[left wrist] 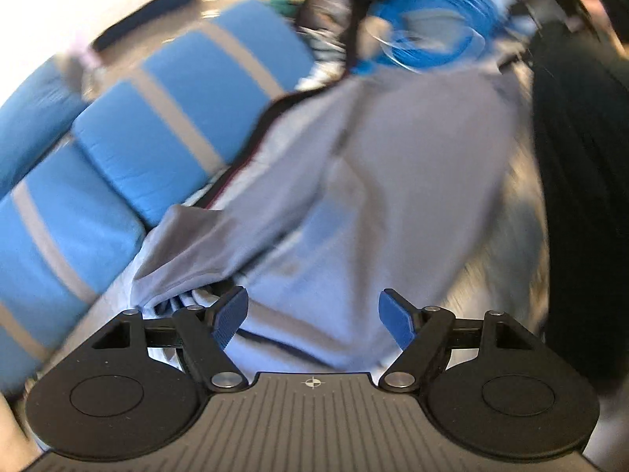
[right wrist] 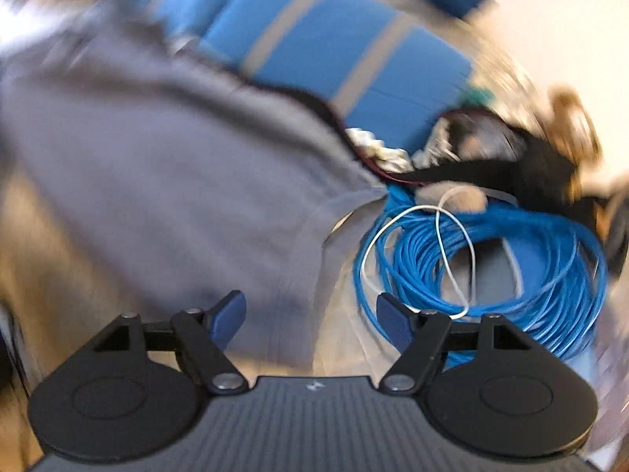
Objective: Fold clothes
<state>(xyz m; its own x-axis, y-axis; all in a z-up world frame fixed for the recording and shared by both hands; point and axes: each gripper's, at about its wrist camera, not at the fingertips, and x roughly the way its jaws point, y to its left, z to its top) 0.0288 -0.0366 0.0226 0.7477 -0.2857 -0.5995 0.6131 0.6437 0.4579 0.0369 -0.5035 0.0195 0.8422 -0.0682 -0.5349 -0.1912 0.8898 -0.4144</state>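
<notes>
Beneath both grippers lay a grey garment (left wrist: 393, 181), spread loosely over a pale surface and filling the middle of the blurred left wrist view. The left gripper (left wrist: 313, 316) hung over its near hem, jaws spread wide with nothing between the blue pads (left wrist: 232, 314); a bunched fold sat at about 9 o'clock from it. Blue cushions with grey stripes (left wrist: 157, 126) ran along 10 o'clock. In the right wrist view the right gripper (right wrist: 310, 316) also had its jaws spread and empty, above the garment's edge (right wrist: 157, 165). A coil of blue cable (right wrist: 491, 259), with a thin white cord (right wrist: 444, 244) looped across it, lay at 2 o'clock, just beside the cloth.
</notes>
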